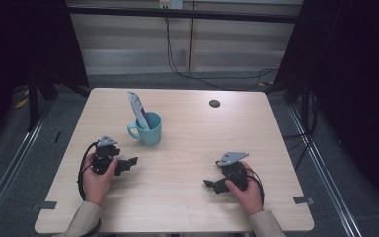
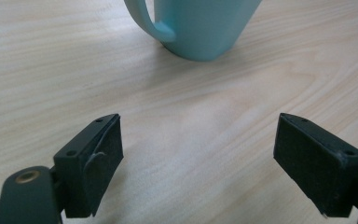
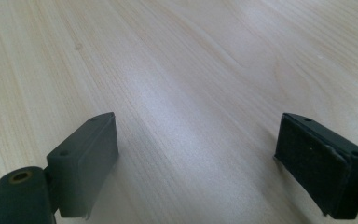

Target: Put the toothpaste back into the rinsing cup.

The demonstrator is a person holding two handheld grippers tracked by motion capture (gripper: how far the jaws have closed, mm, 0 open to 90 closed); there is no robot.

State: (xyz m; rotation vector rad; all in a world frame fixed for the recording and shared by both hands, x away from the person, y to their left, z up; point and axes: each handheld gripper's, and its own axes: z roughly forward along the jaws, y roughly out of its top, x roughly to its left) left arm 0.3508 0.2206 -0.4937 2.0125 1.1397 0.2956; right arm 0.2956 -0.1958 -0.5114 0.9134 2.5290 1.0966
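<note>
A light blue mug [image 1: 148, 129] stands upright on the wooden table [image 1: 187, 148], left of centre, with a flat white and purple packet [image 1: 139, 109] leaning out of it. My left gripper [image 1: 127, 165] rests low on the table in front of the mug, held by a hand, its jaws wide open and empty. In the left gripper view the mug [image 2: 200, 28] stands just beyond the open gripper [image 2: 198, 158], handle to the left. My right gripper [image 1: 208, 183] lies at the front right, held by the other hand, open over bare wood [image 3: 196, 93].
A small black round hole [image 1: 214, 103] sits near the table's far edge. Black frame posts and cables stand beyond the table. Bits of dark tape [image 1: 303, 200] mark the front corners.
</note>
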